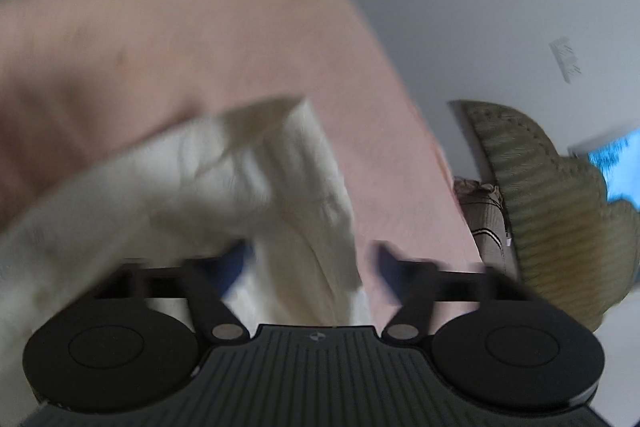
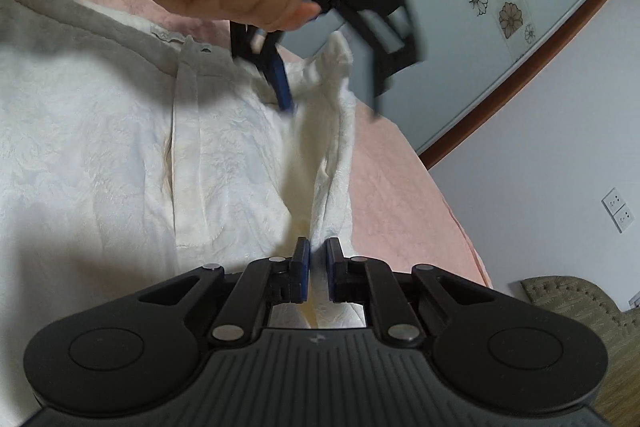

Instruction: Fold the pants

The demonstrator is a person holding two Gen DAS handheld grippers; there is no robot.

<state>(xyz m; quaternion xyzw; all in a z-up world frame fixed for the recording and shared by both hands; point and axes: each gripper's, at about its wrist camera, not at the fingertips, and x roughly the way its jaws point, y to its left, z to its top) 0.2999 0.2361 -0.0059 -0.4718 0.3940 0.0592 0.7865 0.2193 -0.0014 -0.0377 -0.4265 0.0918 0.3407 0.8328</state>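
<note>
Pants on pink bedspread, one edge lifted.
White pants spread left over the bedspread; right gripper pinches a raised fold; left gripper, fingers wide apart, straddles cloth farther right.

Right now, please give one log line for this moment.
left hand-held gripper: open over pants | right hand-held gripper: shut on pants | bed cover: pink

The pants are off-white cloth with a crinkly embossed pattern, matt all over. Under them the pink bedspread looks like soft fuzzy fabric. The right gripper is matt black plastic with ribbed housing, shiny metal pivot pins and blue pads.
</note>
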